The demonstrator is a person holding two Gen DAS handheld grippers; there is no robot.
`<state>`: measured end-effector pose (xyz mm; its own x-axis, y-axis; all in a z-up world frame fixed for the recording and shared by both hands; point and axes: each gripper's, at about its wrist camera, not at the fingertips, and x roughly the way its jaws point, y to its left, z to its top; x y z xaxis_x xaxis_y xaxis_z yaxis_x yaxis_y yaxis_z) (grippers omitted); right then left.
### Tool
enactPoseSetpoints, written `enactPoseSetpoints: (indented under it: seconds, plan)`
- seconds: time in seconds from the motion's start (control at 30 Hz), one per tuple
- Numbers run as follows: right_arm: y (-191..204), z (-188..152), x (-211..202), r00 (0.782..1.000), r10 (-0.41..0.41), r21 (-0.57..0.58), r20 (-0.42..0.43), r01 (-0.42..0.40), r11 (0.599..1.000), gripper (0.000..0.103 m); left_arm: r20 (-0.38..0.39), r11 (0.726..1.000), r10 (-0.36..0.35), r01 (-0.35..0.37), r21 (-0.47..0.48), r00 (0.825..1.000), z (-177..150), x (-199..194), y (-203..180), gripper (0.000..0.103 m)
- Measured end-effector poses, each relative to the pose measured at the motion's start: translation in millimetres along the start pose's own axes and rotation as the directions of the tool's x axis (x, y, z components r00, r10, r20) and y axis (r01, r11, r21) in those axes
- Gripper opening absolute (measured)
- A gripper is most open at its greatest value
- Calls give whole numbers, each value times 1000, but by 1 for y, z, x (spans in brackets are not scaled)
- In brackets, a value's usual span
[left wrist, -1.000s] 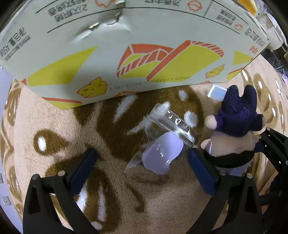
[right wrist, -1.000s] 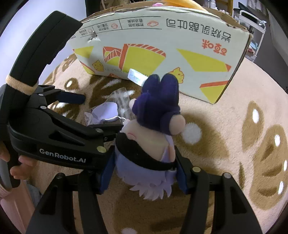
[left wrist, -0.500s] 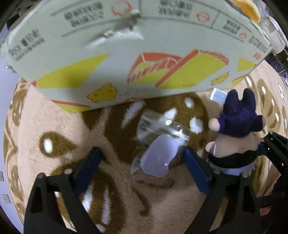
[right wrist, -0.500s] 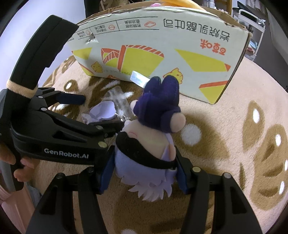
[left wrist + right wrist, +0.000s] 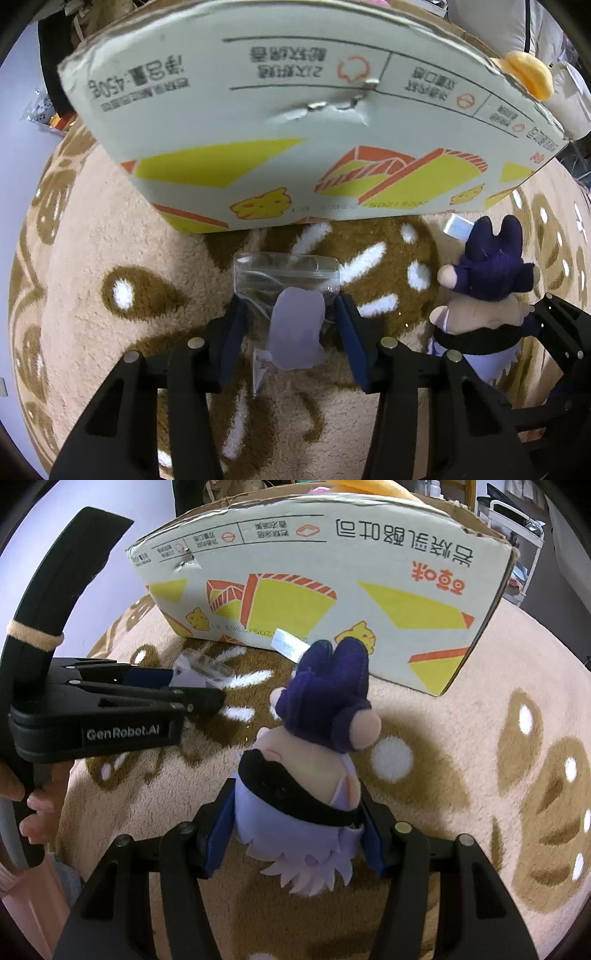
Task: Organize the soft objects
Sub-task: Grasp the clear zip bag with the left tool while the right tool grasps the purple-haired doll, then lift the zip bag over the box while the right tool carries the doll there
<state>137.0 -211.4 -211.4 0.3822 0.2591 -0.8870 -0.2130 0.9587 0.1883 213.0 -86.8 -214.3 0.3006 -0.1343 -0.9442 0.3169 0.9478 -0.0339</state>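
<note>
On fleecy patterned rug (image 5: 92, 258), left gripper (image 5: 288, 325) fingers pinching crinkly clear bag (image 5: 286, 275), right gripper (image 5: 295, 834) fingers squeezing plush doll (image 5: 314, 746).

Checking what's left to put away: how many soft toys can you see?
2. A purple-haired doll stands on the rug, held in the right claw. An orange plush pokes over the box rim. More may be hidden inside.

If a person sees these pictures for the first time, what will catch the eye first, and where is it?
The big cardboard box with yellow and orange shapes fills the back of both views, standing on the tan and brown rug. In front of it, the right gripper clamps the body of a plush doll with a dark purple head. To the doll's left, the left gripper closes around a clear plastic bag.
</note>
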Motion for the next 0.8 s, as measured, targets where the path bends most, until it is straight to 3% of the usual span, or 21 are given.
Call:
enactPoseSetpoints:
  seconds: [0.4, 0.6, 0.8]
  plan:
    - [2, 4, 1, 999, 2, 0, 34, -2, 1000, 61, 41, 1000, -1, 2, -23, 999, -7, -25, 15, 44]
    - [-5, 6, -7, 998, -1, 22, 62, 0, 1000, 60, 101, 999, -3, 8, -48, 995, -21, -53, 28, 44]
    - [-13, 0, -27, 992, -6, 55, 129, -1, 998, 60, 185, 998, 48, -38, -57, 982, -39, -90, 30, 44]
